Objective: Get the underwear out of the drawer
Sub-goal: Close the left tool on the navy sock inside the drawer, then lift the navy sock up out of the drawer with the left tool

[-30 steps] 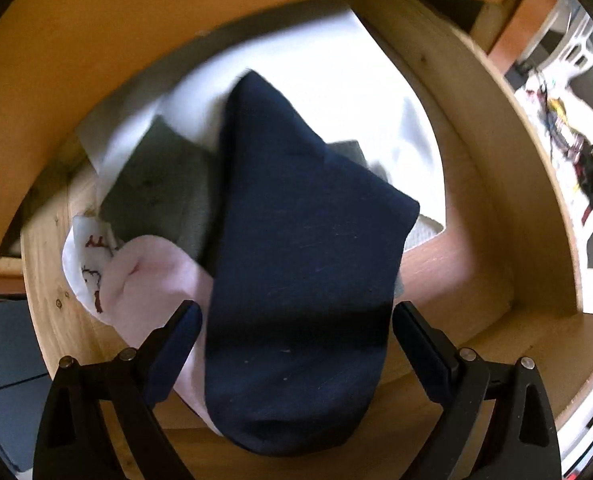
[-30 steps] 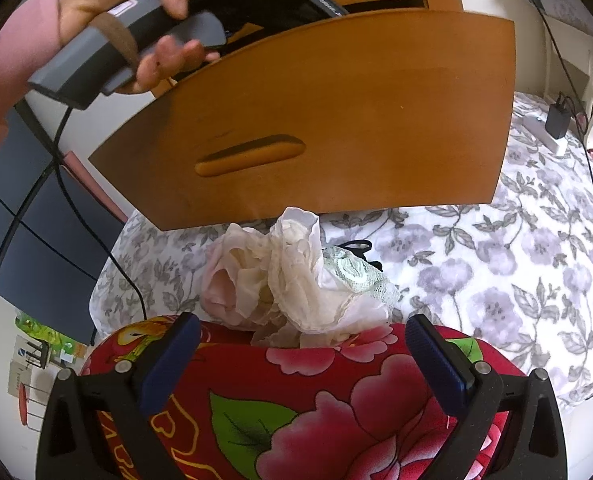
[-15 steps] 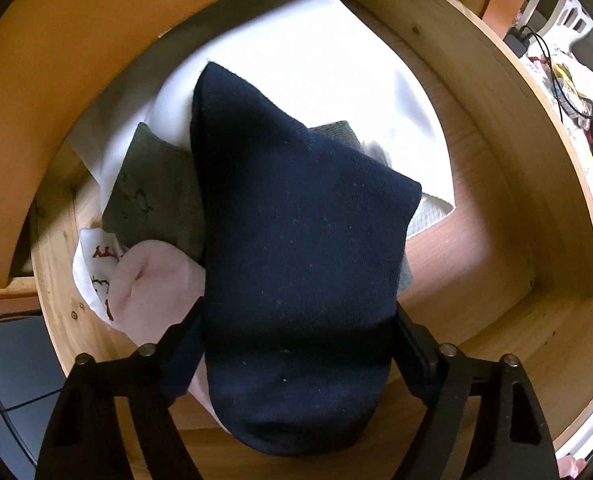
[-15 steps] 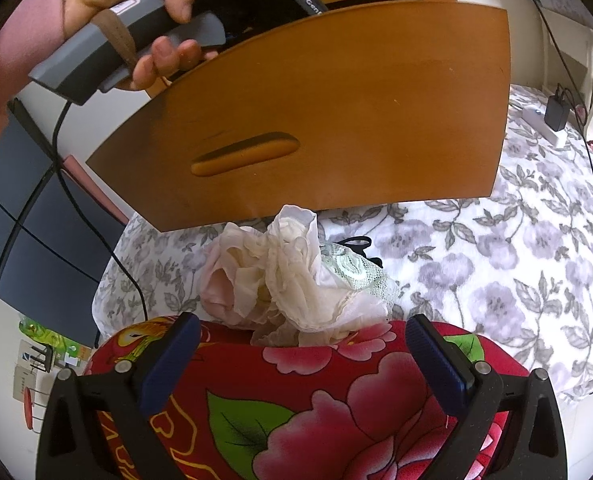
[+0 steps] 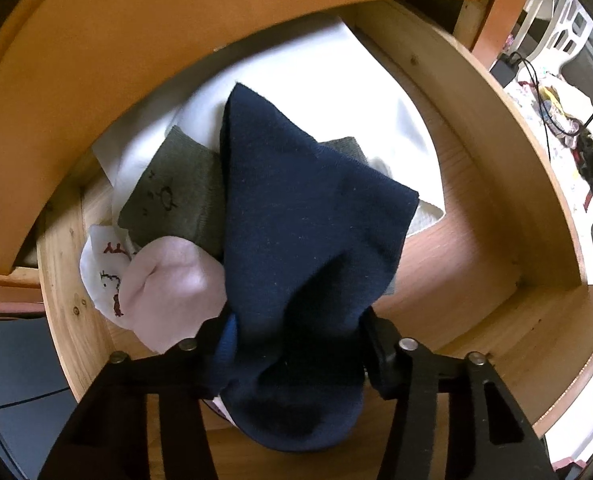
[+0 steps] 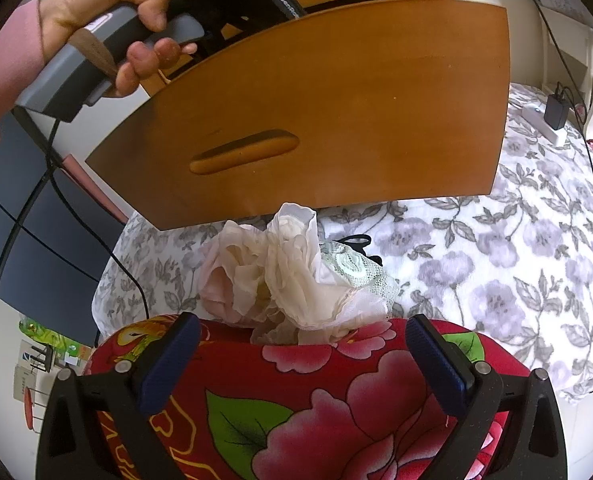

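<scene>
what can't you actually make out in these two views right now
- Left wrist view: the navy sock covers most of the grey sock and the left gripper's closing jaws.
- Left wrist view: the drawer's back is cut off by the cabinet front.
- Right wrist view: the drawer front hides the inside; the pale underwear pile is too crumpled to count.

The left wrist camera looks straight down, close over the open wooden drawer [image 5: 508, 184], with the left gripper [image 5: 296, 332] at the bottom of its frame and clothes filling the middle. The right wrist camera sits lower and farther out, tilted downward across a red flowered cushion [image 6: 296, 400] toward the drawer's front panel [image 6: 336, 112] and the flowered bedspread [image 6: 496, 260]. The two views share only the drawer, seen from inside and from outside.
</scene>
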{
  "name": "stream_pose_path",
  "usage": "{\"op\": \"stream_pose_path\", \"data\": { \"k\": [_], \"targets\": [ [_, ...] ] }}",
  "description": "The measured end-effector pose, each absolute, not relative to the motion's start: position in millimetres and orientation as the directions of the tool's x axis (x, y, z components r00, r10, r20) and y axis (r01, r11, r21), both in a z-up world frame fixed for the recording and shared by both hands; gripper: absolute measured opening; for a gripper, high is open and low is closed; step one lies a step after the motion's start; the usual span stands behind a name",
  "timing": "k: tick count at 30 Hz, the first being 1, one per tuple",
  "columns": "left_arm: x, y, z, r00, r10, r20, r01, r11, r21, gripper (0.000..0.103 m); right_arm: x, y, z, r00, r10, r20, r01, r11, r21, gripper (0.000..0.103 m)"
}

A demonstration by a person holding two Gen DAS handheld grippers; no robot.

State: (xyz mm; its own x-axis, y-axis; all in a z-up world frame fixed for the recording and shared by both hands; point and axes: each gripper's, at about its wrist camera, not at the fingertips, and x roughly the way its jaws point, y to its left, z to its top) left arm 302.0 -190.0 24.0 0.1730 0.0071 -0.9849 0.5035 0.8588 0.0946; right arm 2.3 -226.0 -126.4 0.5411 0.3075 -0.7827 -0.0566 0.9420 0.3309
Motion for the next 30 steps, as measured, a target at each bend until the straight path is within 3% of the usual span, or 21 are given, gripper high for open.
{"op": "stream_pose_path", "data": {
  "k": [5, 16, 30],
  "targets": [
    [295, -170, 41, 0.182, -0.065, -0.981, 0.486, 0.873, 0.033, 0.04, 2, -227, -126, 0.543, 0.308, -0.781, -0.058, 0.942, 0.331, 0.103],
    [291, -128, 60, 0.169, -0.276, -0.946, 0.399, 0.897, -0.191, 0.037, 2, -226, -125, 0.543, 0.302, -0.784, -0.057, 0.944, 0.324, 0.103],
    [253, -54, 89, 0.334, -0.323, -0.885, 0.32, 0.922, -0.216, 0.029, -1, -221, -126, 0.544, 0.269, -0.795, -0.054, 0.956, 0.287, 0.103]
  ]
}}
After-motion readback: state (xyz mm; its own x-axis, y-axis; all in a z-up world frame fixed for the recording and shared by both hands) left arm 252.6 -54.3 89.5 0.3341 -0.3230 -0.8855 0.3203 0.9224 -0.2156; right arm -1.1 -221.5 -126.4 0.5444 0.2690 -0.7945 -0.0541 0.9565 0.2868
